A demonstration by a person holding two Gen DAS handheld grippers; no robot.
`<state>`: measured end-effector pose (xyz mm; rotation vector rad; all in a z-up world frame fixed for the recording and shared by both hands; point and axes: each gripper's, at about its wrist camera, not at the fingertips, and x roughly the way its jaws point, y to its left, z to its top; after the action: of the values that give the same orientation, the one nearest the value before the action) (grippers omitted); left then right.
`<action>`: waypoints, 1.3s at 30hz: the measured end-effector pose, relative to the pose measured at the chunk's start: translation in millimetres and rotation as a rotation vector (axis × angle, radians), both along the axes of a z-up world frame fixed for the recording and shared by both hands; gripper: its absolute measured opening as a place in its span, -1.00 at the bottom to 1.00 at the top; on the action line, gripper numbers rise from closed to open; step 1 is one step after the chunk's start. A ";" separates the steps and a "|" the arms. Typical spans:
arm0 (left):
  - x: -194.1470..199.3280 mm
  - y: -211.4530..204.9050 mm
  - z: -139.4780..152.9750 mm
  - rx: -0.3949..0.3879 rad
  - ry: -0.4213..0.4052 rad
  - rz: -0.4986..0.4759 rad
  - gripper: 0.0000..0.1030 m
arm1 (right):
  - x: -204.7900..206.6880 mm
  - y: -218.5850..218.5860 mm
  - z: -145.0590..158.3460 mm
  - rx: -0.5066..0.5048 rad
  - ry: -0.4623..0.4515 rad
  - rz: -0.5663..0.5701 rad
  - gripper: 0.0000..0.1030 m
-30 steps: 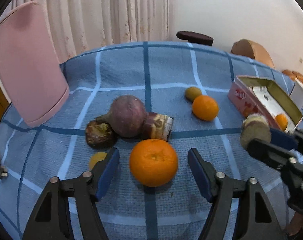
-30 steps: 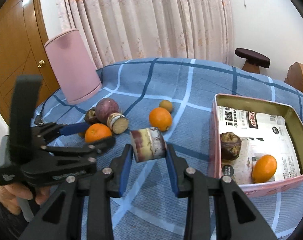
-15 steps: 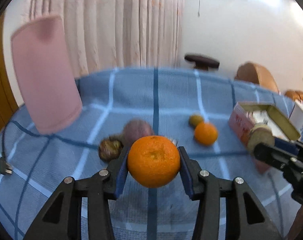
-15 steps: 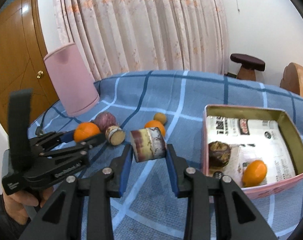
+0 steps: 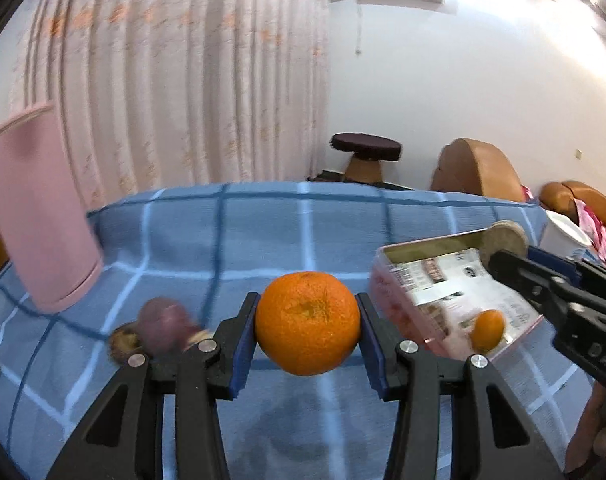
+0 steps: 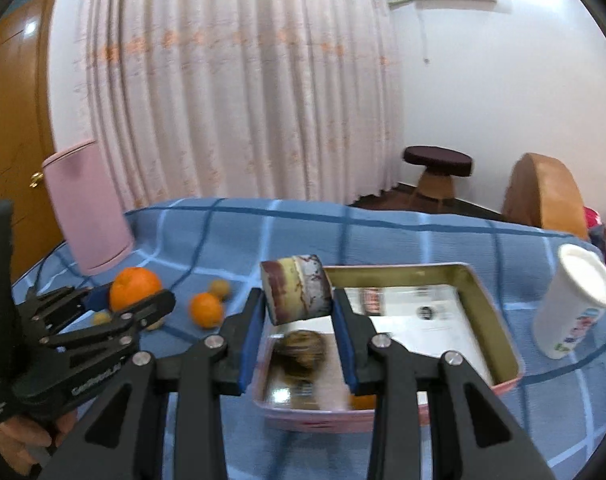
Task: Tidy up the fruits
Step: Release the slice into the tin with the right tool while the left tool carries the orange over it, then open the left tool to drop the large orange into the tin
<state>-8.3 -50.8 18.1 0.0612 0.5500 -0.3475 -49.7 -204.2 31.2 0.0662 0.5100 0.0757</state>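
Fingers (image 5: 243, 344) of the left gripper (image 5: 308, 340) are clamping a large orange (image 5: 308, 322), holding it above the blue checked surface (image 5: 263, 232). Those of the right gripper (image 6: 299, 334) are pinching a cut sugarcane piece (image 6: 296, 289) over the near end of the pink tin box (image 6: 499, 320), where a dark fruit (image 6: 301, 346) and a small orange (image 5: 488, 329) are lying.

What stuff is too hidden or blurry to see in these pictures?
- Small orange in the tin box, right wrist view: mostly hidden behind the right gripper.
- Purple fruit, left wrist view: motion-blurred.
- Tin's printed lining, left wrist view: text blurred, unreadable.
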 end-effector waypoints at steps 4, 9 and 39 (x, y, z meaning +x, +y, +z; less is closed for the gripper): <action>1.0 -35.4 5.5 0.002 -0.006 -0.064 -0.06 | 2.9 -33.0 -5.0 0.004 0.019 -0.071 -0.29; 5.4 -74.6 3.1 0.021 0.012 -0.120 -0.06 | 6.1 -64.6 -10.9 0.030 0.048 -0.131 -0.29; 14.9 -134.6 -26.0 0.214 -0.005 -0.083 0.44 | 20.2 -104.4 -35.8 0.164 0.143 -0.108 0.40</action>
<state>6.6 -185.5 -7.9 0.2922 0.5795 -0.3686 -29.5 -308.6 -4.6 0.2607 0.6414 0.0071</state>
